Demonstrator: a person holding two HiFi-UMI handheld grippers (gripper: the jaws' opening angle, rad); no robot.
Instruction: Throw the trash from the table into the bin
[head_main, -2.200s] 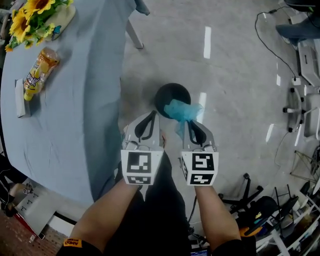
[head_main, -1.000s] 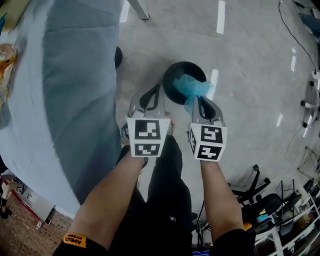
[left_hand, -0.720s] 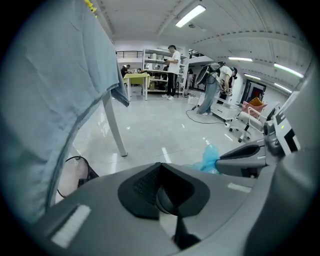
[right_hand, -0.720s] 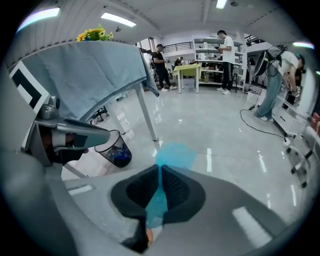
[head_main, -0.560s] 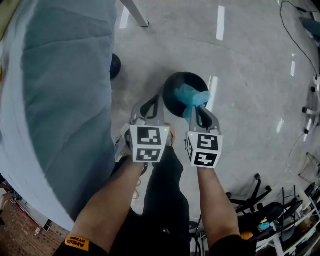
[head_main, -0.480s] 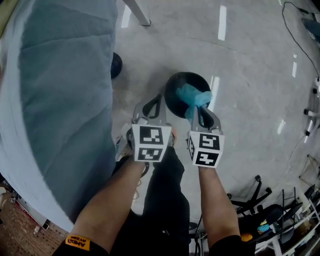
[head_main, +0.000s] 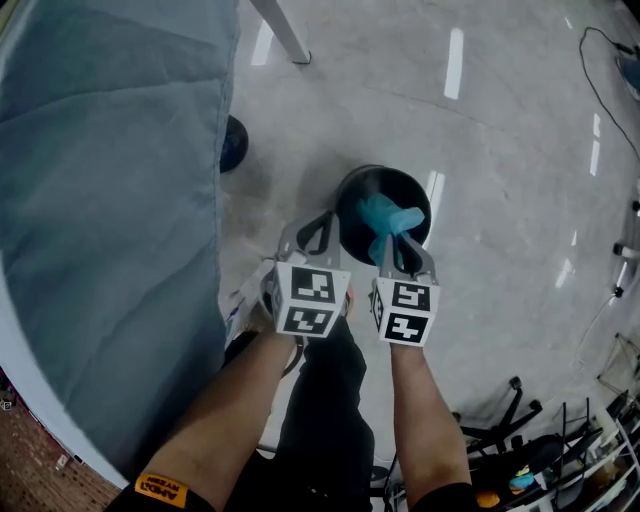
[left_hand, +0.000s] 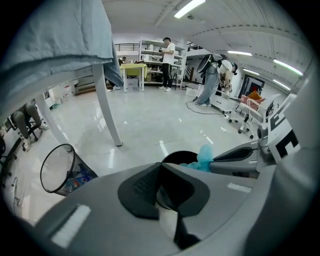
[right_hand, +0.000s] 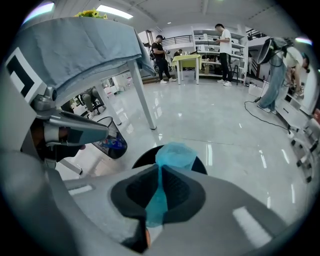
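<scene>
The right claw (head_main: 396, 240) was clamped on the blue trash (head_main: 388, 213) right over the black bin (head_main: 352, 192), seemingly ready to drop it in, the left claw (head_main: 320, 226) closed, empty.

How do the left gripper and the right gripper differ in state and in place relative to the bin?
The left gripper has its tongs shut on nothing; the right gripper has its tongs shut on crumpled blue paper. In the head view the right gripper's tips lie over the black bin, while the left gripper's tips lie beside its rim. Both point downward.
</scene>
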